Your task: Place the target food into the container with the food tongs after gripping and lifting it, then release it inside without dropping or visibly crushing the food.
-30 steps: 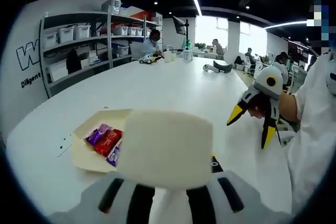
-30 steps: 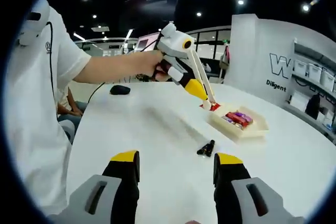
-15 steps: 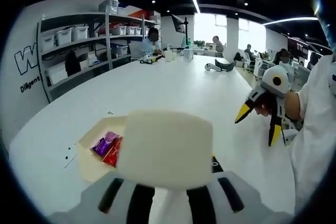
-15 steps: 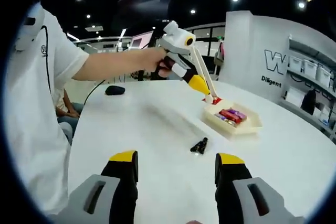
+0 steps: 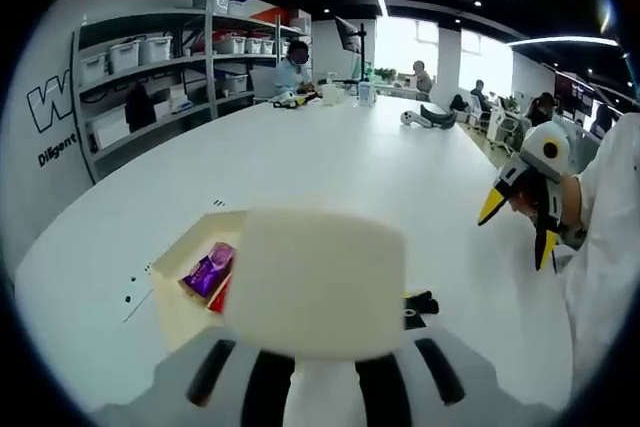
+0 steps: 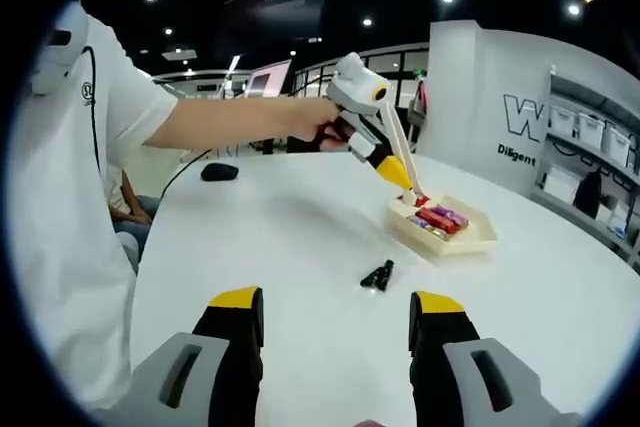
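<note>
My left gripper (image 5: 318, 352) is shut on cream food tongs (image 5: 315, 282), whose broad back blocks the middle of the left gripper view. In the right gripper view a hand holds that left gripper (image 6: 393, 171), and the tongs (image 6: 405, 162) slant down into a cream tray (image 6: 470, 243). A small red piece (image 6: 420, 200) shows at the tong tips, just inside the tray's near corner. Red (image 6: 432, 218) and purple (image 6: 452, 215) wrapped candies lie in the tray (image 5: 172, 292); a purple one (image 5: 208, 269) shows beside the tongs. My right gripper (image 6: 335, 312) is open over bare table.
A small black object (image 6: 377, 275) lies on the white table (image 6: 300, 247) short of the tray. The right gripper (image 5: 518, 229) hangs at the table's right side. A black mouse (image 6: 217, 172) sits far back. Shelving with bins (image 5: 150, 77) and seated people are beyond.
The left gripper has carried the tongs forward and down, so their tips now reach into the tray. The right gripper has stayed about where it was, still open.
</note>
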A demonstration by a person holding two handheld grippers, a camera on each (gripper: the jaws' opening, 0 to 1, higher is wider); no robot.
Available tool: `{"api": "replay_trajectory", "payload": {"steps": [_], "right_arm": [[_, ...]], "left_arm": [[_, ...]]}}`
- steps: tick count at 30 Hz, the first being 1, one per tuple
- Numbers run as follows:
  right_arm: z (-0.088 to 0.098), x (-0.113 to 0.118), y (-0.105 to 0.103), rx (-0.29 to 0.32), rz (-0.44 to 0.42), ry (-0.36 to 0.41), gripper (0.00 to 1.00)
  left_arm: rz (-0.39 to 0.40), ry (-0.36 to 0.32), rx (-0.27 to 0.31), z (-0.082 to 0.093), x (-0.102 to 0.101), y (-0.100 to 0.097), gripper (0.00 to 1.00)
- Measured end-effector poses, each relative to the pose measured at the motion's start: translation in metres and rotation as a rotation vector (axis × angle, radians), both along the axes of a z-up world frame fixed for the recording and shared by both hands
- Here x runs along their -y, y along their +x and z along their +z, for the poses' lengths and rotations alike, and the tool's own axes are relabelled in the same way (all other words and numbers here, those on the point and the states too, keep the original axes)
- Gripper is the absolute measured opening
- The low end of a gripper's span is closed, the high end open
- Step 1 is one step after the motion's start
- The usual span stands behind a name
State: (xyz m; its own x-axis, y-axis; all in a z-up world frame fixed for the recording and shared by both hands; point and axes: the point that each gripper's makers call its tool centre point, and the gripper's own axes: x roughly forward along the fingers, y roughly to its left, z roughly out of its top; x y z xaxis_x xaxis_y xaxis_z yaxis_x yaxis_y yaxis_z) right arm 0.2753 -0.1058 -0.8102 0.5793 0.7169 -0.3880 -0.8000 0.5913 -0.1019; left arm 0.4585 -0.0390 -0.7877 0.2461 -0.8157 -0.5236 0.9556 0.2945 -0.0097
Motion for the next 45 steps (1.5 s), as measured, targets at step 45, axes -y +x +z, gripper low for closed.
{"api": "replay_trajectory", "payload": {"steps": [45], "right_arm": [[-0.012, 0.006, 0.005, -0.025, -0.019, -0.001, 0.54]], "left_arm": [[-0.059, 0.126, -0.079, -0.052, 0.007, 0.029, 0.2]]}}
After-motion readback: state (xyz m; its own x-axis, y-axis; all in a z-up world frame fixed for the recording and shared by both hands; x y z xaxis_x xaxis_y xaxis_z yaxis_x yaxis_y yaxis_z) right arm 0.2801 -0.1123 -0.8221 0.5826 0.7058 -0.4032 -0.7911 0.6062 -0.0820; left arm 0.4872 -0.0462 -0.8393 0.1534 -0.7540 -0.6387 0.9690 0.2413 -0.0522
